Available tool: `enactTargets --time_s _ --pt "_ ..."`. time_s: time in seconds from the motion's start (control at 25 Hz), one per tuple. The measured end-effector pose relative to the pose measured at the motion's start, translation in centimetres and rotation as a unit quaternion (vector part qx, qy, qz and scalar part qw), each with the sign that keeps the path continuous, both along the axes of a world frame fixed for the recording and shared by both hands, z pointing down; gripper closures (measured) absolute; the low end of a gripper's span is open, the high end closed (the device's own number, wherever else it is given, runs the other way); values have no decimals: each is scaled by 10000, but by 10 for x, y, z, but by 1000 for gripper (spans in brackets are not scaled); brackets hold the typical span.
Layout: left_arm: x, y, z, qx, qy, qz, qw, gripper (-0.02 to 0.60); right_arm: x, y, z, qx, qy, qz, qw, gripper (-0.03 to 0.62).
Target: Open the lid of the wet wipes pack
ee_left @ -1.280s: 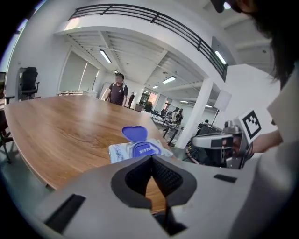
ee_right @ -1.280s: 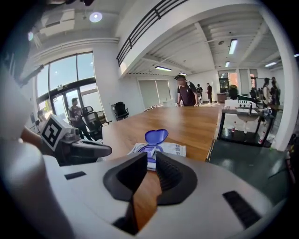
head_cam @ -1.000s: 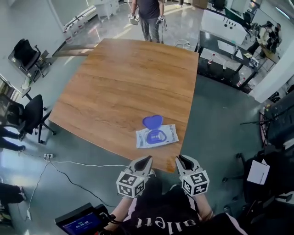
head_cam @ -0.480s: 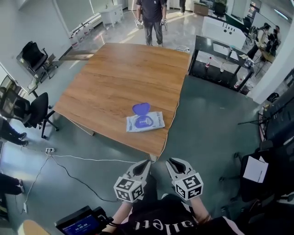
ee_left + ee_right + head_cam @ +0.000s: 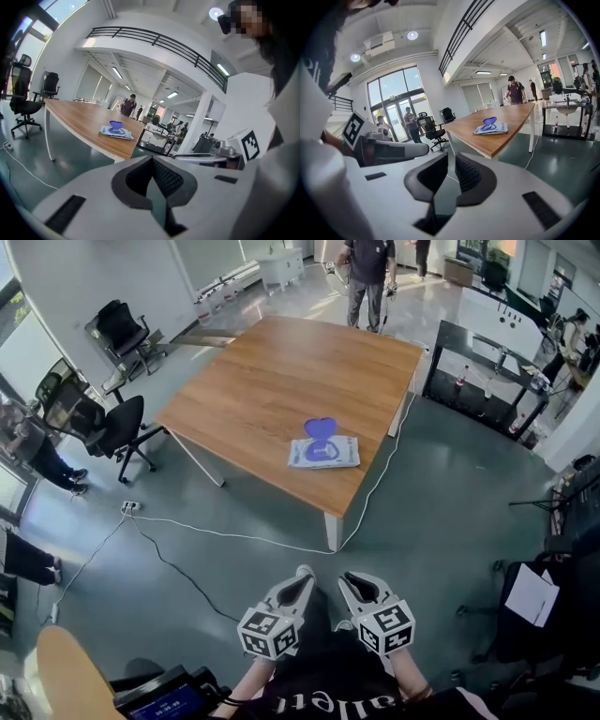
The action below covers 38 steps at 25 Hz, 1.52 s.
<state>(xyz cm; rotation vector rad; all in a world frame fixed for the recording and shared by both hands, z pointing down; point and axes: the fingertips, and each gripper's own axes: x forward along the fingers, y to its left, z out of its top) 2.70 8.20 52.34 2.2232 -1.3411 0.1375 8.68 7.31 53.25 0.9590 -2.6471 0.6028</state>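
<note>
The wet wipes pack [image 5: 323, 454] lies flat near the front right edge of the wooden table [image 5: 272, 381], its blue lid [image 5: 321, 427] flipped up and open. It shows small and distant in the left gripper view [image 5: 116, 132] and the right gripper view [image 5: 490, 127]. My left gripper [image 5: 302, 574] and right gripper [image 5: 347, 579] hang side by side close to my body, over the floor, well short of the table. Both are shut with nothing between the jaws [image 5: 151, 159] [image 5: 451, 157].
A white cable [image 5: 234, 538] trails across the grey floor between me and the table. Black office chairs [image 5: 122, 423] stand at the left. A person [image 5: 367, 268] stands beyond the table's far end. A dark bench [image 5: 487, 371] stands at the right.
I have backed away from the table, so the pack now sits farther off and a wide stretch of floor lies between. Both grippers stay shut near my body.
</note>
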Motion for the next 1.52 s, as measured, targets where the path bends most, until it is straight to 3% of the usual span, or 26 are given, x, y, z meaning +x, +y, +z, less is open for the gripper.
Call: enactTargets --time_s 0.2,0.36,0.64,1.04,1.52 --pt "-21 27 -17 167 -110 -332 9992 580 -21 37 -7 24 -50 -380 9993 542" --pt "-26 32 -36 458 -20 -369 9983 580 -27 51 -19 50 -219 -323 9992 542" --pt "-35 64 -38 572 -21 -61 9983 580 -44 80 -33 103 -376 -89 9992 543" --pt "-70 131 -42 727 133 71 9972 580 -83 152 -35 148 -356 164 9991 543" --pt "-80 177 -35 701 372 360 9962 580 -94 198 -26 122 -181 426 9989 543"
